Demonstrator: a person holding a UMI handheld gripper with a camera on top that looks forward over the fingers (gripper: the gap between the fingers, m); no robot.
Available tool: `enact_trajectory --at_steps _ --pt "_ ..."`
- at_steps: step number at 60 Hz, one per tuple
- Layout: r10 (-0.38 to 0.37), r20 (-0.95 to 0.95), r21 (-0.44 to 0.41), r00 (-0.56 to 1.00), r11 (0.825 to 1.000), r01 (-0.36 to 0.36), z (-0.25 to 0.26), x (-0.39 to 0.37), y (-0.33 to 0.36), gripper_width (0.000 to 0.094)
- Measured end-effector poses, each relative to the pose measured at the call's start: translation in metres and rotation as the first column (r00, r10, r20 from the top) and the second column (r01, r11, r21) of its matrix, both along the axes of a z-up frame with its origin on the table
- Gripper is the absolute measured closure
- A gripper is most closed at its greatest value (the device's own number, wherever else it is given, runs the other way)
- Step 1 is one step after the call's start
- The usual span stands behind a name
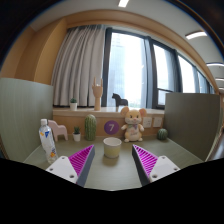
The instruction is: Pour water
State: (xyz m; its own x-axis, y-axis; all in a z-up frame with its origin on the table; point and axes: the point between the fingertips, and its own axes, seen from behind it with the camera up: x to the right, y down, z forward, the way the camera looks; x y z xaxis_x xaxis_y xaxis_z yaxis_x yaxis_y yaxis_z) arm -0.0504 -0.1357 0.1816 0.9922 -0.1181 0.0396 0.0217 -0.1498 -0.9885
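Faced the grey table point(115, 178) below the windowsill's teddy bear point(132, 123), with the gripper point(112, 160) spread wide and empty, probably lined up on the pale cup point(112, 149) standing just ahead between its fingers.

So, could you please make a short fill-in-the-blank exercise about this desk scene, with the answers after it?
1. The pale cup stands on the table just ahead of the gripper, whose fingers are ____.
2. The soft toy behind the cup is a teddy ____.
3. The small green plant next to the purple ball is a ____.
4. The spray bottle stands on the same side of the cup as the ____ pig figure.

Answers: open; bear; cactus; pink
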Motion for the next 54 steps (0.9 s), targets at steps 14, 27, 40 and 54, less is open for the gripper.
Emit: enact_trajectory --at_steps 14,27,40,54 --pt "0.162 -0.025 -0.002 0.986 0.987 -0.162 -0.054 -0.125 0.016 0.0168" --pt "0.316 -0.059 0.002 0.947 0.949 -0.316 -0.079 -0.228 0.039 0.0164" --pt "0.332 -0.078 0.013 0.94 0.943 -0.332 -0.077 -0.269 0.089 0.0165" --pt "0.353 -0.044 0.034 0.935 0.936 -0.352 -0.073 -0.295 0.137 0.0166"
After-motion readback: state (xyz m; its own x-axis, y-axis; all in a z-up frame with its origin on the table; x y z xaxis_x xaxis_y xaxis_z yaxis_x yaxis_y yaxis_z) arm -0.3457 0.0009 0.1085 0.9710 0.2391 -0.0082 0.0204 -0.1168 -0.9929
